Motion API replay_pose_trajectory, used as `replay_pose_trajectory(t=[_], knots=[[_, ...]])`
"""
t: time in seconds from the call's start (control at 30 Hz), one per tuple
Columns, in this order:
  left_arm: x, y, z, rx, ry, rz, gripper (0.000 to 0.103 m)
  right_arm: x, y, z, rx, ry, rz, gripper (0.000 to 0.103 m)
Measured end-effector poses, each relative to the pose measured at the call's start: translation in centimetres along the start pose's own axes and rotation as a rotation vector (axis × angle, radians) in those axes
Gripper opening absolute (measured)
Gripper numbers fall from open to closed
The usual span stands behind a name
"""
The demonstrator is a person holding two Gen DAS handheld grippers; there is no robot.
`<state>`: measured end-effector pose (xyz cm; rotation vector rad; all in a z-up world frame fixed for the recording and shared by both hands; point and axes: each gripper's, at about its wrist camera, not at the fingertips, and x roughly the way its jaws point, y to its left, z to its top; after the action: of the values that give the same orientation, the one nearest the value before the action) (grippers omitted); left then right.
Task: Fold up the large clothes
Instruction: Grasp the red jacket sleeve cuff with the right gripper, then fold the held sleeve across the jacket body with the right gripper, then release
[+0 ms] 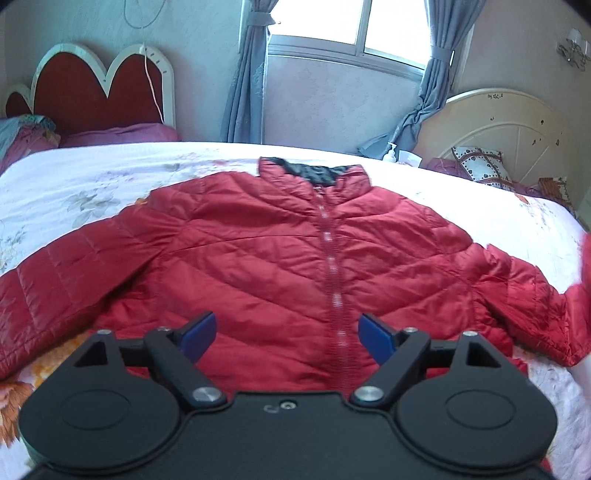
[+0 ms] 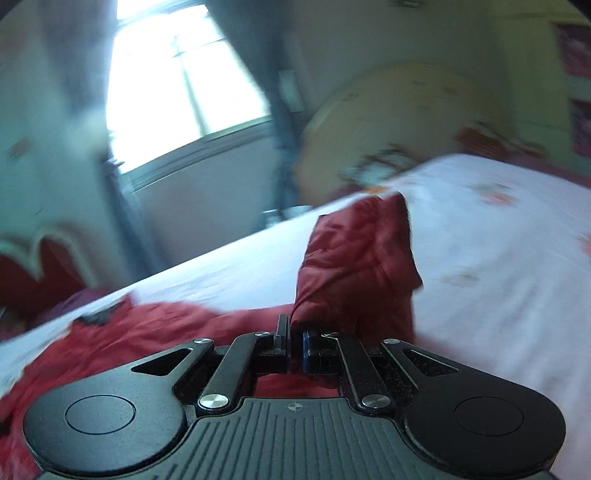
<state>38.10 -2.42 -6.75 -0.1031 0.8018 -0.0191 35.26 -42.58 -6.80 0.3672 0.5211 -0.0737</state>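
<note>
Left wrist view: a red quilted puffer jacket (image 1: pixel 280 258) lies front-up on the bed (image 1: pixel 92 192), its shiny fabric stitched in slanting channels. The zipper (image 1: pixel 332 273) is closed up the middle, and the stand-up collar (image 1: pixel 314 171) shows a dark lining. Both sleeves spread outward across the white floral bedcover. The left gripper (image 1: pixel 287 332) hovers over the jacket's lower front with its blue-padded fingers (image 1: pixel 199 326) spread wide, holding nothing. A heart-shaped red headboard (image 1: pixel 96 85) with a white rim stands at the left, grey curtains (image 1: pixel 247 74) frame the window (image 1: pixel 354 26), and a cream arched headboard (image 1: pixel 509 122) stands at the right.

In the right wrist view, which is motion-blurred, the right gripper (image 2: pixel 294 341) has its fingers pressed together on the jacket's sleeve (image 2: pixel 358 258). The puffy, wrinkled sleeve end stands lifted above the bedcover, while the rest of the jacket lies to the left.
</note>
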Motion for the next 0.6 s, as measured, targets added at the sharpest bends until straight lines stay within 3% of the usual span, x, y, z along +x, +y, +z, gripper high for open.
replay_pose_trajectory(t=[0.17,0.33,0.6], knots=[[0.3,5.0,0.4,-0.058,0.008,-0.058,0.081,2.7,12.0,-3.1,-0.192,0.107,0.178,0.005],[0.2,9.3,0.9,-0.101,0.002,-0.107,0.077,5.7,21.1,-8.2,-0.351,0.226,0.302,0.005],[1.4,13.7,1.3,-0.129,0.027,-0.19,0.076,8.6,29.2,-14.3,-0.485,0.339,0.363,0.005]])
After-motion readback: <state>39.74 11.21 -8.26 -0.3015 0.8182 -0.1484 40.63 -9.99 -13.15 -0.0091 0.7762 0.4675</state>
